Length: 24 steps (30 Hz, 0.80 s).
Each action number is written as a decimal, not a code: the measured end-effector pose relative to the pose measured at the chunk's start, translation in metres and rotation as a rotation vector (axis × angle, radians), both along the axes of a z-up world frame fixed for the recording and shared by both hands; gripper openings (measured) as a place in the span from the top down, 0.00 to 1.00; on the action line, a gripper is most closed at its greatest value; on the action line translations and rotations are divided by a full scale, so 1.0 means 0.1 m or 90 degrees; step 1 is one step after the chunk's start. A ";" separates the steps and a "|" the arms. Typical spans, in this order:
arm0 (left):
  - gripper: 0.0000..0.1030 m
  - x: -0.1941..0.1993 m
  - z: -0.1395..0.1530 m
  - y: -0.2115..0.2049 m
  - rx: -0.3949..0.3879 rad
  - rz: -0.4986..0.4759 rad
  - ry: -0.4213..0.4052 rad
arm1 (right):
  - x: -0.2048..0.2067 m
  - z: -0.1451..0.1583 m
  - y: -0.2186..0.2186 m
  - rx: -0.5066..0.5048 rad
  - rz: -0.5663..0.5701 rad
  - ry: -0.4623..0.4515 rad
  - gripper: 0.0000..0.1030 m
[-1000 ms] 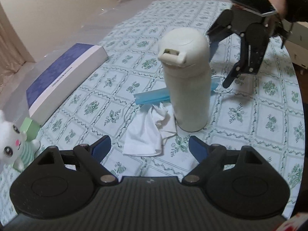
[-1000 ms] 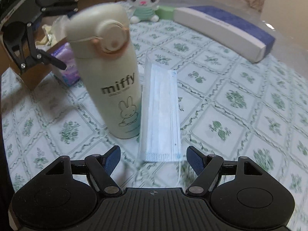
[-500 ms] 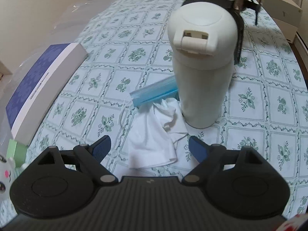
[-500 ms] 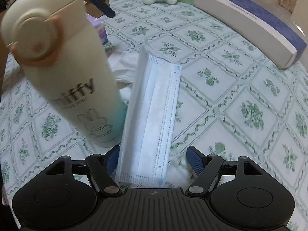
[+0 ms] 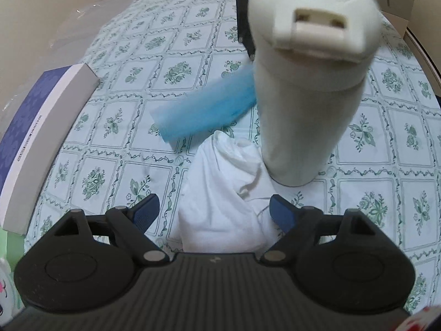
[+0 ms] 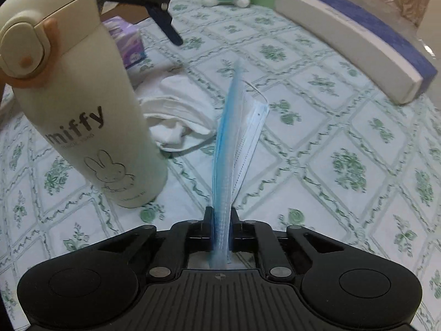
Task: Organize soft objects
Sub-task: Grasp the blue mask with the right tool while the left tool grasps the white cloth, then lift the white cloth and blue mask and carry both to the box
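My right gripper (image 6: 222,215) fingers have just closed, pinching the mask (image 6: 237,138) by its short end to lift it clear of the bottle (image 6: 80,104) at 10 o'clock, while my left gripper (image 5: 213,212) fingers stay spread over the white cloth (image 5: 220,193).

Left gripper (image 5: 214,211): black ribbed body, 2 blue-padded fingers, silver pivot screws.

Bottle (image 6: 82,115) stands on the tablecloth (image 6: 344,165); cloth (image 6: 179,115) just behind it; mask (image 6: 237,138) to its right; box (image 6: 358,41) beyond.

Both wrist cameras look steeply down along their fingers, close over the counter (image 5: 176,41), from opposite sides, sharing the cream bottle (image 5: 308,88) and white cloth (image 6: 179,110).
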<state>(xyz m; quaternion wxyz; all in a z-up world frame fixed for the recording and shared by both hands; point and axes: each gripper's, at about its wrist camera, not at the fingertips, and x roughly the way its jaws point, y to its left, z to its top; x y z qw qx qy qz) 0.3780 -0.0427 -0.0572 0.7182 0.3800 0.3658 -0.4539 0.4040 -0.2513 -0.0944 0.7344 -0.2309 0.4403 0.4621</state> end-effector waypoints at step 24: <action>0.82 0.21 -0.33 -0.17 0.011 -0.021 0.086 | -0.08 -0.13 -0.22 -0.011 -0.092 -0.054 0.93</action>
